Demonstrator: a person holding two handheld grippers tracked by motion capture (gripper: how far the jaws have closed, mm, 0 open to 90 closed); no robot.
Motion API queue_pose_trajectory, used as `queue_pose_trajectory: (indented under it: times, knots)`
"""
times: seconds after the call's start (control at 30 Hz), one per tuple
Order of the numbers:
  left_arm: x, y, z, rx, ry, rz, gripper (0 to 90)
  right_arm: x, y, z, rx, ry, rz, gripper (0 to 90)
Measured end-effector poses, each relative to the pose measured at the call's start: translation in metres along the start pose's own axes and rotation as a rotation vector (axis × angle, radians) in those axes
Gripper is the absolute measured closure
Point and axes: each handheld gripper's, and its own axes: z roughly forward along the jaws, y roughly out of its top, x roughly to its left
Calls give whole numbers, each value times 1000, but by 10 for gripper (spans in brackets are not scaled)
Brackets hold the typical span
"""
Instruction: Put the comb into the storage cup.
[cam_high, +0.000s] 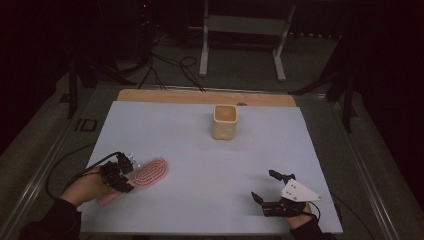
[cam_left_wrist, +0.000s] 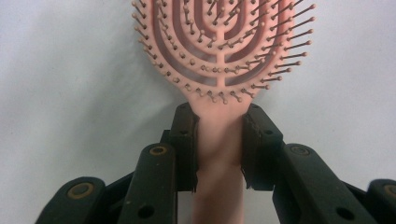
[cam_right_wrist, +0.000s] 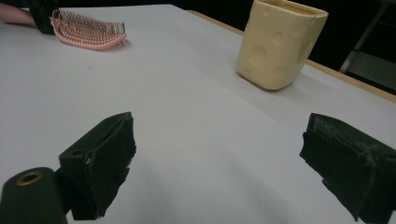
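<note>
- Left hand-held gripper (cam_left_wrist: 219, 140) is clamped on the pink hairbrush (cam_high: 150, 172), pads on either side of the handle neck just below the bristle head. That is the narrowest solid section, so probably picked for a firm hold that won't crush bristles.
- Brush position: lying flat on the worktop (cam_high: 200, 165), bristles up, well away from the cream cup (cam_high: 225, 121), on the near-left side of it. Head points roughly toward the cup, handle back toward the person's left hand.
- Bristles-up pose keeps the flat back on the sheet, so the handle sits low and level for a side pinch.
- The cup stands upright, mouth open, toward the far edge of the worktop. It is likely the destination for the brush, but that is a guess.
- Right hand-held gripper (cam_high: 265, 186) is spread wide, nothing between the jaws, parked near-right of the cup and well apart from it. It looks idle, kept clear of the left side's path.
- Hard to read: the lower handle is cut off at the bottom of the left gripper view and sits under the hand in the high view, so handle length and end shape are unknown.
- Cannot tell whether the brush is lifted at all or resting fully on the sheet.
- Cup interior is too dim and small to check for contents.
- The room beyond the worktop is dark: only frame legs and cables are readable.
</note>
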Motion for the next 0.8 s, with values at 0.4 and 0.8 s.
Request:
queue_pose_trajectory:
  times: [0.4,0.8]
  knots:
    - [-4,4,-14,-137,-4,-28,699,0,0,0,0,0,0,93]
    - [-9,15,-23,-231,-5,-31,700,0,0,0,0,-3,3,93]
